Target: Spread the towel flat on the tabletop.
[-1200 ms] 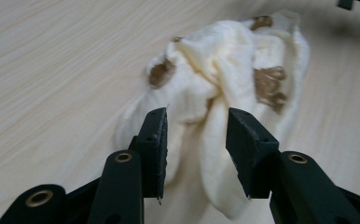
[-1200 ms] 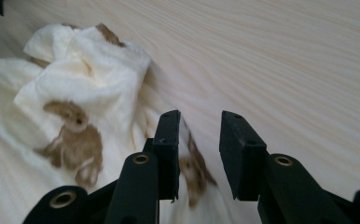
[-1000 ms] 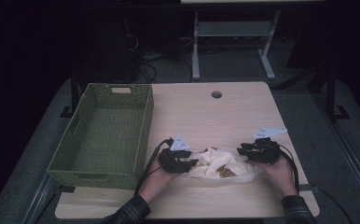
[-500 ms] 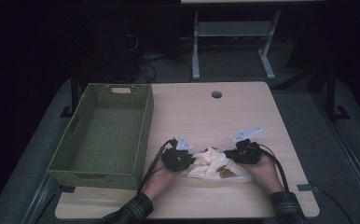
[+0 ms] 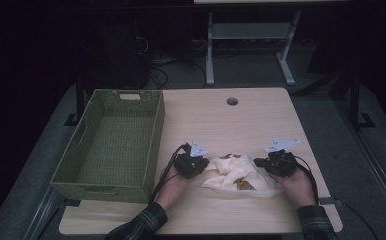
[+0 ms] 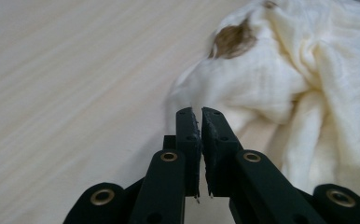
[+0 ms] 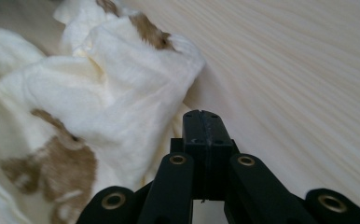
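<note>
Lighting and picture quality: dim overhead view, bright close views.

High view: underexposed and soft; bench (image 5: 241, 120) lit from above, room behind it near black, basket (image 5: 112, 145) interior shadowed, fine detail grainy. Left gripper view: evenly bright, no glare; cloth (image 6: 280, 79) pale and soft-focused, far bench grain blurred, black jaws sharp. Right gripper view: bright and diffuse, cloth folds casting soft shadows, top left corner dim, near edges out of focus.

Dim room around a lit table

Pale wooden rectangular table (image 5: 241, 120) on grey carpet floor (image 5: 341, 125); at twelve o'clock, a grey metal desk frame (image 5: 251, 45) in darkness.
</note>
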### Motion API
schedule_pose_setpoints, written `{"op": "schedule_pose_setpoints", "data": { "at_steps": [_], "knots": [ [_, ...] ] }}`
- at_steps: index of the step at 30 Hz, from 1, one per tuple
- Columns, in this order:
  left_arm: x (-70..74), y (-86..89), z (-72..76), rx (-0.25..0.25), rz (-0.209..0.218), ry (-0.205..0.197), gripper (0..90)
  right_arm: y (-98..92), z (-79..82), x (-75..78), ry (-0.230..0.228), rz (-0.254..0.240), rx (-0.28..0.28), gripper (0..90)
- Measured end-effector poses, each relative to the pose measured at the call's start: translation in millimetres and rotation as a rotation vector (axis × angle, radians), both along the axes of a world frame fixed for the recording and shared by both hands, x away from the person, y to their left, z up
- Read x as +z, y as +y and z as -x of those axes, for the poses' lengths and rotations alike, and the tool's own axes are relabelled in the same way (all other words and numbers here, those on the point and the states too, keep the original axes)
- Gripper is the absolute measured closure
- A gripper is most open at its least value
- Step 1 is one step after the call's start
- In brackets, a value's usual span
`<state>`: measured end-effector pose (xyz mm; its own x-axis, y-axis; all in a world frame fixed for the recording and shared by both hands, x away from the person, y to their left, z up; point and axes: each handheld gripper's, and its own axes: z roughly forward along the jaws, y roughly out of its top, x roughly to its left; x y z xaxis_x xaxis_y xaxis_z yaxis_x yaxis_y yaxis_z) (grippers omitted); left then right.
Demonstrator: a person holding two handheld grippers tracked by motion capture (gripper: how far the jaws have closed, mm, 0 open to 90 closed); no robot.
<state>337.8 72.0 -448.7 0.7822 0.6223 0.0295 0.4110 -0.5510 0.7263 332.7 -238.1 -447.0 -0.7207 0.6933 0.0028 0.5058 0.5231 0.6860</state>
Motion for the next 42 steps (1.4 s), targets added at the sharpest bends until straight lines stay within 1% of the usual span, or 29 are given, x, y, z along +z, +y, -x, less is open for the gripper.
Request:
{"op": "schedule_pose_setpoints", "data": {
  "at_steps": [1, 2, 4, 5, 8, 10, 13, 14, 17, 18, 20, 23, 25, 26, 27, 28, 29, 30, 31, 32, 33, 36, 39, 40, 42],
  "knots": [
    [1.1, 2.6, -2.0, 0.012, 0.029, 0.014, 83.8, -3.8, 1.2, 1.2, -0.007, 0.001, -0.008, 90.0],
    [1.7, 3.9, -2.9, 0.015, 0.038, 0.016, 83.6, -10.3, 3.2, 2.9, -0.005, -0.025, -0.027, 90.0],
    [3.2, 4.2, -3.3, 0.014, 0.042, 0.014, 81.2, -18.0, 5.1, 4.6, -0.014, -0.041, -0.04, 90.0],
    [3.7, 3.3, -3.6, 0.005, 0.043, 0.016, 79.5, -20.7, 6.2, 5.6, -0.013, -0.05, -0.045, 90.0],
    [5.9, -4.1, -3.6, -0.016, 0.05, 0.017, 72.9, -23.0, 8.9, 7.0, -0.02, -0.062, -0.049, 90.0],
    [7.9, -10.1, -4.5, -0.039, 0.065, 0.02, 68.8, -22.4, 11.1, 9.1, -0.027, -0.07, -0.044, 90.0],
    [10.0, -22.3, -7.2, -0.082, 0.078, 0.043, 63.1, -20.1, 14.9, 13.6, -0.046, -0.078, -0.032, 90.0],
    [10.4, -28.1, -8.2, -0.096, 0.09, 0.046, 61.3, -19.1, 16.1, 14.8, -0.048, -0.088, -0.028, 90.0],
    [11.5, -42.3, -10.6, -0.147, 0.105, 0.058, 57.9, -17.9, 17.5, 17.4, -0.057, -0.094, -0.018, 90.0],
    [11.9, -47.8, -11.3, -0.163, 0.101, 0.059, 57.1, -17.8, 17.9, 17.8, -0.059, -0.099, -0.017, 90.0],
    [13.3, -60.3, -12.8, -0.19, 0.12, 0.065, 55.5, -17.6, 18.0, 17.7, -0.06, -0.1, -0.015, 90.0],
    [14.6, -74.4, -16.8, -0.207, 0.133, 0.066, 55.3, -18.1, 18.0, 17.6, -0.062, -0.103, -0.013, 90.0],
    [13.1, -84.3, -20.6, -0.221, 0.132, 0.08, 56.8, -18.4, 18.1, 18.0, -0.066, -0.105, -0.012, 90.0],
    [11.9, -87.5, -22.1, -0.229, 0.12, 0.086, 66.7, -18.6, 18.1, 18.2, -0.069, -0.106, -0.012, 90.0],
    [11.3, -89.1, -23.2, -0.232, 0.109, 0.091, 73.0, -19.1, 18.1, 18.2, -0.071, -0.107, -0.012, 90.0],
    [10.6, -89.6, -24.1, -0.236, 0.096, 0.089, 80.7, -19.6, 18.4, 18.5, -0.071, -0.109, -0.013, 90.0],
    [10.1, -89.0, -24.8, -0.23, 0.099, 0.101, 86.3, -20.5, 18.4, 18.4, -0.075, -0.109, -0.015, 90.0],
    [10.5, -87.7, -25.1, -0.228, 0.096, 0.106, 87.6, -22.1, 18.8, 18.7, -0.074, -0.109, -0.021, 90.0],
    [12.2, -84.7, -24.2, -0.221, 0.098, 0.095, 88.0, -23.4, 18.7, 18.6, -0.076, -0.11, -0.025, 90.0],
    [14.2, -81.6, -23.8, -0.222, 0.09, 0.086, 88.3, -25.8, 18.9, 18.7, -0.078, -0.111, -0.032, 90.0],
    [17.5, -76.6, -22.5, -0.214, 0.098, 0.076, 88.3, -27.2, 19.0, 18.7, -0.077, -0.111, -0.039, 90.0],
    [25.8, -62.3, -19.8, -0.196, 0.082, 0.041, 88.4, -34.6, 19.9, 19.8, -0.085, -0.11, -0.066, 90.0],
    [32.4, -45.2, -15.4, -0.17, 0.08, 0.021, 88.4, -44.8, 22.2, 22.7, -0.098, -0.118, -0.104, 90.0],
    [33.5, -39.9, -14.0, -0.167, 0.067, 0.014, 88.4, -48.4, 23.3, 23.4, -0.102, -0.116, -0.115, 90.0],
    [33.9, -30.1, -11.0, -0.149, 0.061, 0.011, 88.4, -54.3, 25.7, 24.3, -0.107, -0.112, -0.135, 90.0]
  ]
}}
